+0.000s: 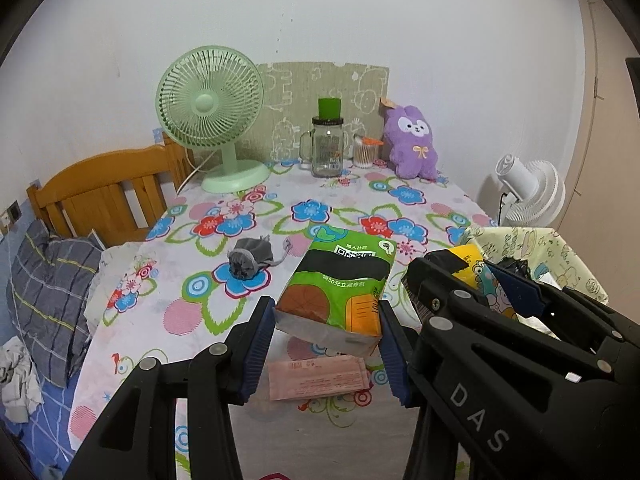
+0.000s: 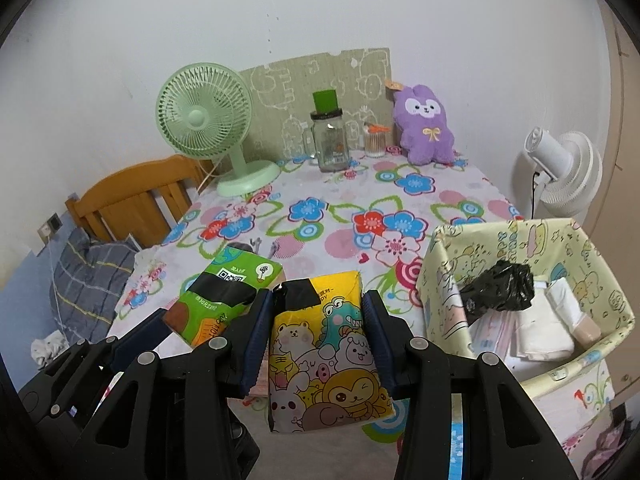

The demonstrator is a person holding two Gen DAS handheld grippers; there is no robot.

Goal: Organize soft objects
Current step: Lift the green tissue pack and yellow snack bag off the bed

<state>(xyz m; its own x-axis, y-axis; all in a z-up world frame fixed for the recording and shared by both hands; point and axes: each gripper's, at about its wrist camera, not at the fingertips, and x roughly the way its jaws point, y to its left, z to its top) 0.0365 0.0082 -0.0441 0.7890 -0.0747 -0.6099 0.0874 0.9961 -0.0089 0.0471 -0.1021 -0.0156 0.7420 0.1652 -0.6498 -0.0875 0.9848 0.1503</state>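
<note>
Left wrist view: left gripper [image 1: 326,322] clamps the green tissue pack [image 1: 340,284] above the floral tablecloth [image 1: 320,208]. Right gripper [image 2: 318,336] clamps the yellow cartoon pack [image 2: 324,356] left of the fabric bin [image 2: 444,276]; mint fan [image 2: 204,120] stands at the tablecloth's far edge.

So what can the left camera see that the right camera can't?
Only the left wrist view shows the pink packet on the table and the whole grey pouch.

Only the right wrist view looks inside the fabric basket, at the black bag and white packs.

Both show the left gripper clamping the green tissue pack, the right gripper clamping the yellow tissue pack, and the purple plush.
</note>
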